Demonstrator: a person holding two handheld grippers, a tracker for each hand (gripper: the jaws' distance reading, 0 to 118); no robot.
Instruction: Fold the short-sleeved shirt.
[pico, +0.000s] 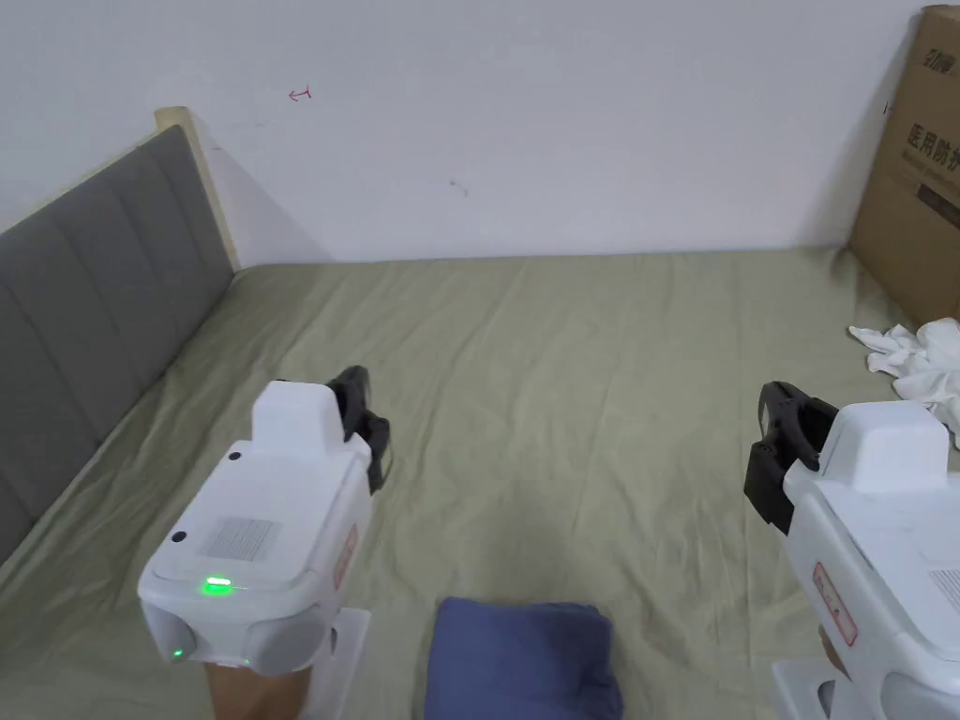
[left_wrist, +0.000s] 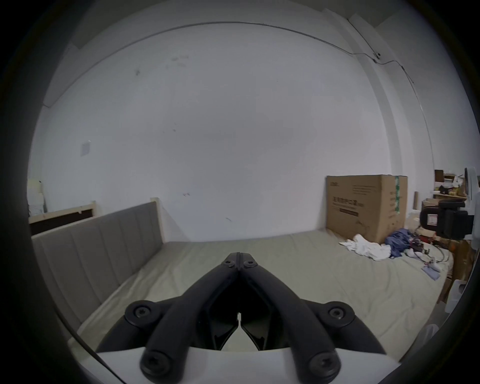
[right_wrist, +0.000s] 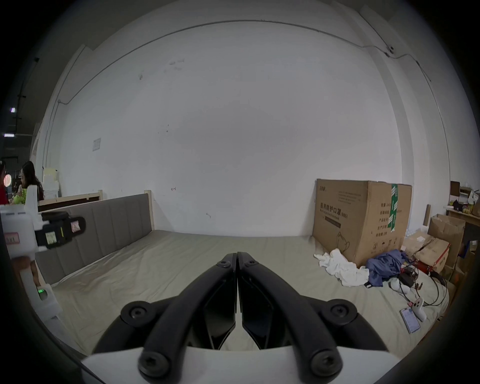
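Observation:
A blue shirt (pico: 521, 660) lies folded into a compact rectangle on the green bed sheet (pico: 562, 375), at the near edge of the head view. My left gripper (pico: 361, 422) hovers above the sheet to the left of the shirt, jaws shut and holding nothing; in its own view the black tips (left_wrist: 239, 256) meet. My right gripper (pico: 783, 441) hovers to the right of the shirt, also shut and holding nothing, its tips (right_wrist: 237, 256) pressed together. The left gripper (right_wrist: 75, 228) also shows at the left edge of the right gripper view.
A grey padded headboard (pico: 94, 300) runs along the bed's left side. A large cardboard box (pico: 923, 169) stands at the far right, with a crumpled white cloth (pico: 914, 356) beside it. A blue cloth (right_wrist: 384, 265), cables and a phone (right_wrist: 410, 319) lie farther right. People (right_wrist: 28, 184) stand behind the headboard.

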